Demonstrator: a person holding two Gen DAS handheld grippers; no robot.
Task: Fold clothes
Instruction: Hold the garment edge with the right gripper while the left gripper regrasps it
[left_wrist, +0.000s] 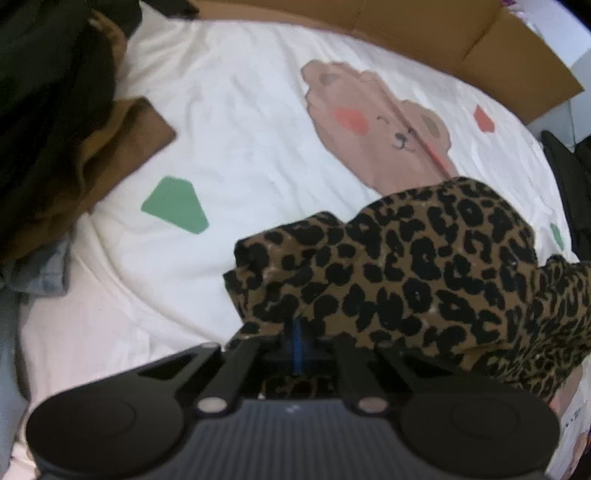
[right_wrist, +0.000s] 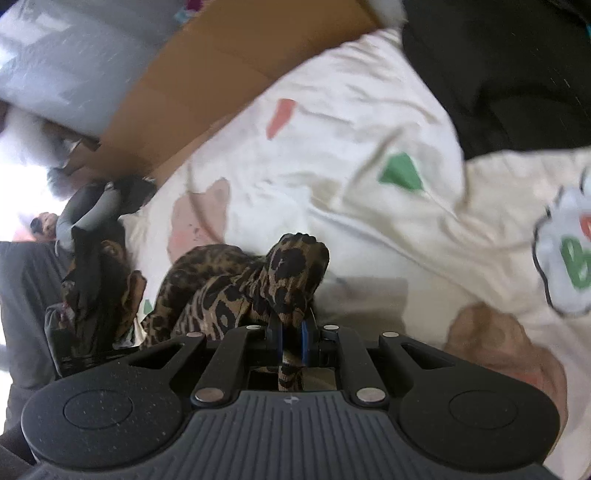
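The leopard-print garment (left_wrist: 424, 273) is soft matt cloth, the white printed sheet (left_wrist: 229, 122) at the frame's centre smooth creased cotton-like fabric, the cardboard (left_wrist: 424, 33) along the top matt brown, and the right gripper (right_wrist: 291, 328) matt black plastic.

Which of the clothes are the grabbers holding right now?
The leopard-print garment. Both the left hand-held gripper and the right hand-held gripper pinch it; the brown garment and black garment lie untouched aside.

Soft daylight, blown-out glare at the right wrist view's left edge, motion blur throughout, fisheye bending at the borders
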